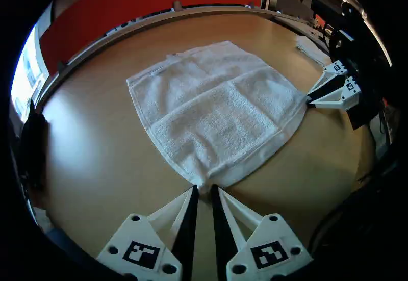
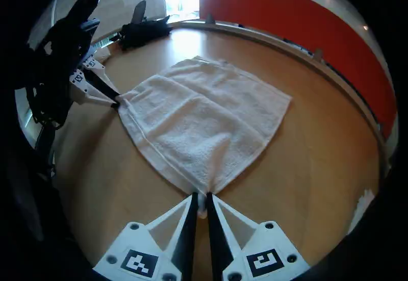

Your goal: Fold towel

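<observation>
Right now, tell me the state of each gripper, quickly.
Left gripper: closed on a corner of the towel.
Right gripper: closed on another towel corner.

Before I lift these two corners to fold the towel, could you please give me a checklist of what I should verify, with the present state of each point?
1. Left claw closed on a corner of the towel: ok.
2. Right claw closed on the neighbouring corner, same edge: ok.
3. Towel lies flat and spread on the table: ok.
4. Nothing rests on the towel: ok.
5. Black object at the table's far side stands apart from the towel: ok.
6. Each claw holds enough cloth not to slip during the lift: cannot tell.
</observation>
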Available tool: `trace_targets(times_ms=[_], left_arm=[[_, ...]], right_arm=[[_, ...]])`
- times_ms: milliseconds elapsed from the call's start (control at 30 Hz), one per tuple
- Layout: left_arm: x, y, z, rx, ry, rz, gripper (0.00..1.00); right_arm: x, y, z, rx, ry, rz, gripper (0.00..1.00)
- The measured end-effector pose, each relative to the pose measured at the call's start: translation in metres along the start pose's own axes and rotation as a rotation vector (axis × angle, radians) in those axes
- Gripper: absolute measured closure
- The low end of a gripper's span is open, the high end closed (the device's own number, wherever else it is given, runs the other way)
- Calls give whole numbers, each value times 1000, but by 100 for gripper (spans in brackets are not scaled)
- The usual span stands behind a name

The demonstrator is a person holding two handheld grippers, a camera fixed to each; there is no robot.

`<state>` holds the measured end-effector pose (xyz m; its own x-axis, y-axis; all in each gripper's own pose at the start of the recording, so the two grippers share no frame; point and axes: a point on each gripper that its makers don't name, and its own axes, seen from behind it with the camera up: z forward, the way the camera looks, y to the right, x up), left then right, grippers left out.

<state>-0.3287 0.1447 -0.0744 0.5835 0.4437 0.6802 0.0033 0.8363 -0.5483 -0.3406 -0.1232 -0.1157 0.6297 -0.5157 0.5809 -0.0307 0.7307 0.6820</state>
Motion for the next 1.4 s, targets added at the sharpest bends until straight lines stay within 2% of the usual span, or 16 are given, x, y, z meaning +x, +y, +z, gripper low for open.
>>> trace_targets(times_ms=[100,300,500,867,1400], left_arm=[[1,0,0,-5,0,-14,88],[2,2,-2,-8,1,-29,90],[8,4,-13,-8,12,-49,90],[32,5,-51,-23,59,-100,90],[62,13,-102,-59,102,-124,90]], right_arm=[[1,-2,0,5,-1,-2,87],[5,0,-4,-4,12,-5,87],[16,2,-14,-18,39,-10,87],[45,3,-49,-31,96,-31,87],[78,-3,-99,-13,137,-24,87]])
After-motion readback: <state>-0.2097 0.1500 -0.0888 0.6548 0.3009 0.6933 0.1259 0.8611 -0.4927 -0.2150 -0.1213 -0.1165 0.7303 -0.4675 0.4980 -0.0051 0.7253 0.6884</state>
